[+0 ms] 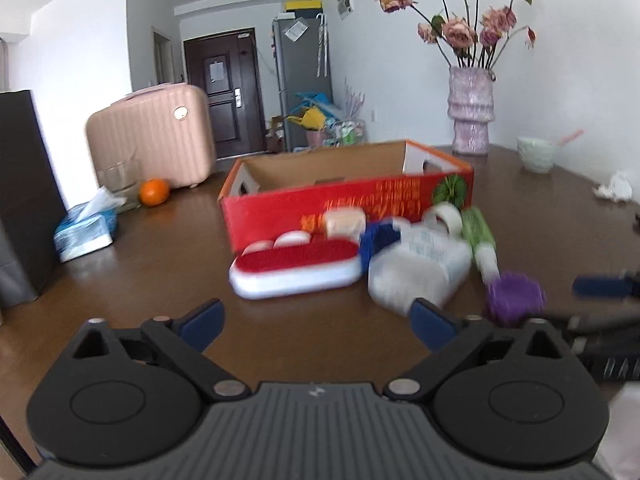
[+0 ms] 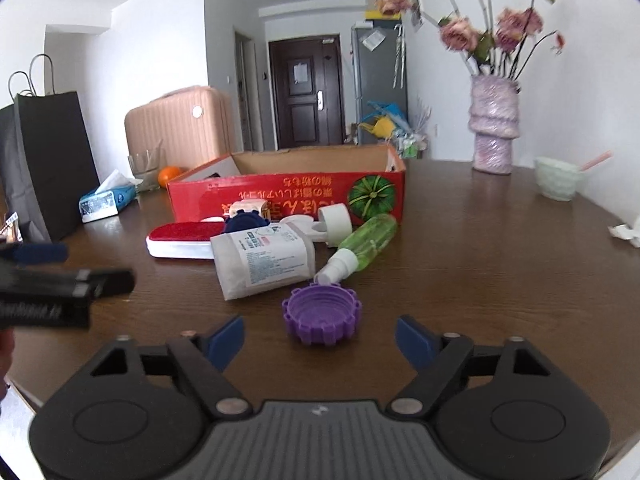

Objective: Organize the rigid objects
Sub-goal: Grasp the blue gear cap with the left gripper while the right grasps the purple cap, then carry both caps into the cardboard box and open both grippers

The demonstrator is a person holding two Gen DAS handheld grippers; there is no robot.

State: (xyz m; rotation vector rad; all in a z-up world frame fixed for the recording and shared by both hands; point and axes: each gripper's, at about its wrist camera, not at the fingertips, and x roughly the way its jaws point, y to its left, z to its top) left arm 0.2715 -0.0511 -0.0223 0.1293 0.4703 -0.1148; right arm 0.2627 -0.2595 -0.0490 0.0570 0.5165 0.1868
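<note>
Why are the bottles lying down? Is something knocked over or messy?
Yes. The white bottle and the green spray bottle both lie on their sides on the table, not upright. A purple cap sits loose, open side up, near them. No liquid seems spilled. The red box behind looks empty.

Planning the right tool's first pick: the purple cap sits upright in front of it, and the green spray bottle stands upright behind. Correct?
Not quite. The green spray bottle lies on its side, as the right wrist view shows. The purple cap does sit open side up before the right tool.
</note>
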